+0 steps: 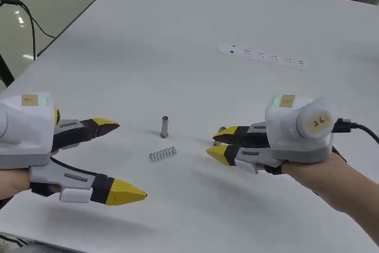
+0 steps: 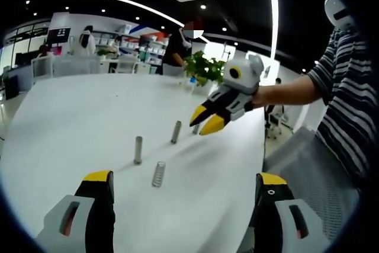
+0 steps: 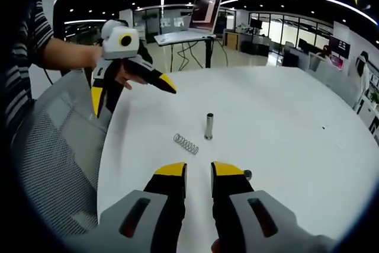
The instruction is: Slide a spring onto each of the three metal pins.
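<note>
- Clearly the nearest risk is the spring point(image 1: 163, 154). It lies loose on its side on the table point(image 1: 177, 16), between the two tongs and just ahead of the left tongs point(image 1: 118, 159). It is light and round, so I judge that a pinch landing off-centre or too hard would squirt it away or set it rolling.
- Just past the spring, away from both tongs' handles, a metal pin point(image 1: 164, 127) stands upright and free. The two are near each other, so a jaw sweeping in low for the spring could well knock the pin over.
- Farther along, what looks like a second pin point(image 3: 247, 174) sits just beside the outer side of one jaw of the right tongs point(image 1: 218, 144). Whether it touches the jaw I cannot tell. A sideways swing of those tongs would likely topple it.
- One spring shows for three pins, so dropping or losing it would stall the job.
- Left tongs: spread wide, with the jaws well apart. They hold nothing and touch nothing, and as far as the shadows tell they are clear of the table.
- Right tongs: drawn nearly together, with a narrow gap left between the yellow tips. Nothing sits in that gap, and the tips point toward the upright pin and the spring.
</note>
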